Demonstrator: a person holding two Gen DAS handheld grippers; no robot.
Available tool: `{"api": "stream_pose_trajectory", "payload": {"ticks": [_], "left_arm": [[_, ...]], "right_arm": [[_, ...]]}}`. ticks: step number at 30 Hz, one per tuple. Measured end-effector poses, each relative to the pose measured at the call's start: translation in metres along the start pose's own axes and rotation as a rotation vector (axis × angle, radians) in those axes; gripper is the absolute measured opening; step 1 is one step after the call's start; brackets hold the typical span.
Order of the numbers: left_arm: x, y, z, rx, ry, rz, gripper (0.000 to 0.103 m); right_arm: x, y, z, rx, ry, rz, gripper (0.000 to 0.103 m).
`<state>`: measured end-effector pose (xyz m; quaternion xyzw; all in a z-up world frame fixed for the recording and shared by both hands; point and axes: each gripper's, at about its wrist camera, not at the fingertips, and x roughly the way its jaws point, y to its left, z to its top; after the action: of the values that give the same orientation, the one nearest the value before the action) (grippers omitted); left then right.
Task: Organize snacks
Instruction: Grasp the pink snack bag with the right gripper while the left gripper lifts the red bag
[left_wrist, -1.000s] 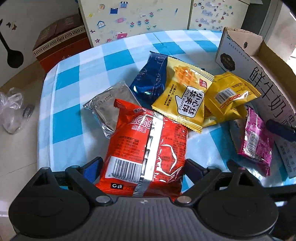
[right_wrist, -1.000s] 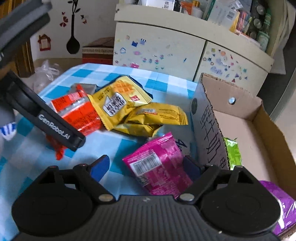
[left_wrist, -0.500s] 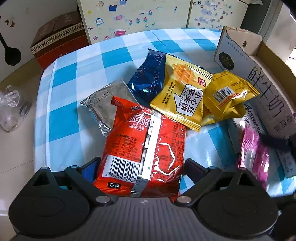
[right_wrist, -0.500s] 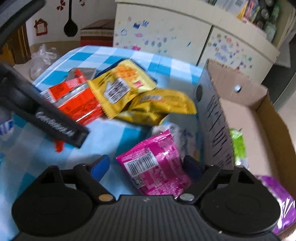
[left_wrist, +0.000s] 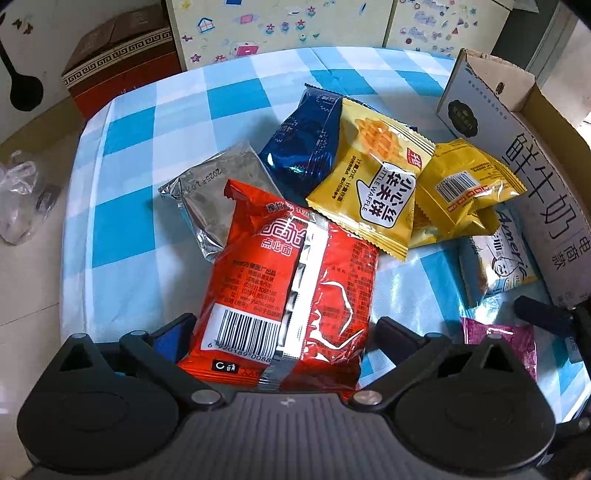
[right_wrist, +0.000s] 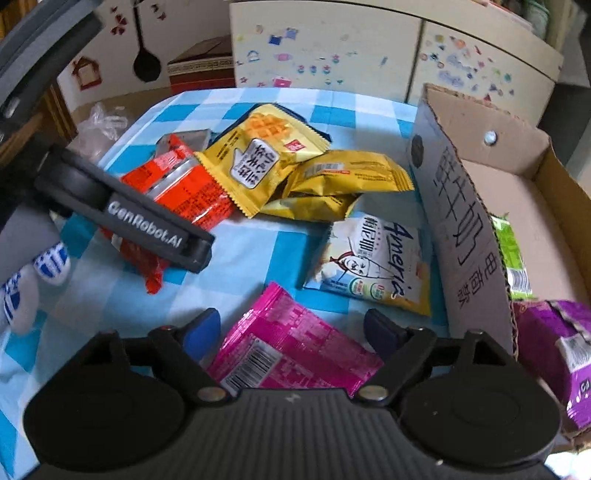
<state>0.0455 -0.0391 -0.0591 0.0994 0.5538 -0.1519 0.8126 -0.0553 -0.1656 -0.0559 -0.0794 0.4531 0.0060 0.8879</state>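
A red noodle packet (left_wrist: 280, 280) lies on the checked tablecloth (left_wrist: 147, 221). It sits between the fingers of my left gripper (left_wrist: 284, 323), whose jaws are opening and stand just clear of its sides. A pink packet (right_wrist: 291, 343) lies flat between the fingers of my right gripper (right_wrist: 291, 319). Those jaws are opening too, with a gap at the left pad. In the left wrist view the pink packet (left_wrist: 498, 339) shows at the right, under a right gripper finger (left_wrist: 543, 315). An open cardboard box (right_wrist: 461, 221) stands to the right.
Yellow waffle (left_wrist: 373, 177), small yellow (left_wrist: 465, 184), blue (left_wrist: 306, 136), silver (left_wrist: 218, 192) and white (right_wrist: 376, 266) packets lie mid-table. Green (right_wrist: 511, 251) and purple (right_wrist: 554, 343) packets lie in the box. A gloved hand (right_wrist: 33, 280) is at the left. A red carton (left_wrist: 122, 70) and a bag (left_wrist: 18, 199) sit on the floor.
The pink packet came nearer with my right gripper, uncovering the white packet; those jaws narrowed, then widened. The left jaws spread slightly wider around the red packet.
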Motion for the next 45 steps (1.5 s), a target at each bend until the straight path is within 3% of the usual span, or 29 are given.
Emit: {"api": "stream_pose_trajectory", "payload": {"ticks": [6,11,14,16,20,22,28,30,34,40,45], "left_arm": [[0.000,0.000,0.000,0.006,-0.005,0.003,0.103],[-0.010,-0.005,-0.007,0.060,-0.029,0.017,0.096],[-0.014,-0.004,-0.010,0.078,-0.036,0.013,0.092],[-0.013,-0.006,-0.010,0.089,-0.043,0.013,0.092],[-0.013,-0.013,-0.008,0.106,-0.048,0.020,0.097],[-0.009,-0.016,-0.006,0.116,-0.051,0.046,0.103],[-0.008,-0.020,-0.005,0.124,-0.066,0.044,0.102],[-0.009,-0.021,-0.007,0.127,-0.075,0.034,0.098],[-0.010,-0.016,-0.007,0.087,-0.071,-0.028,0.083],[-0.012,-0.015,-0.011,0.074,-0.091,-0.043,0.074],[-0.019,-0.009,-0.020,0.055,-0.083,-0.021,0.073]], "right_arm": [[-0.003,-0.004,-0.003,0.016,0.022,0.018,0.093],[-0.013,-0.002,-0.003,0.034,0.033,0.034,0.074],[-0.019,-0.002,-0.004,0.078,0.054,0.071,0.073],[-0.020,-0.005,-0.002,0.110,0.064,0.120,0.074],[-0.022,-0.008,-0.002,0.076,0.063,0.198,0.086],[-0.020,-0.006,-0.005,0.021,0.054,0.177,0.089],[-0.016,0.013,-0.016,-0.151,0.051,0.108,0.092],[-0.016,0.012,-0.015,-0.147,0.059,0.115,0.092],[-0.019,0.009,-0.016,-0.141,0.057,0.116,0.084],[-0.026,-0.005,-0.013,-0.052,0.034,0.094,0.048],[-0.029,-0.024,-0.011,0.088,0.049,0.150,0.038]]}}
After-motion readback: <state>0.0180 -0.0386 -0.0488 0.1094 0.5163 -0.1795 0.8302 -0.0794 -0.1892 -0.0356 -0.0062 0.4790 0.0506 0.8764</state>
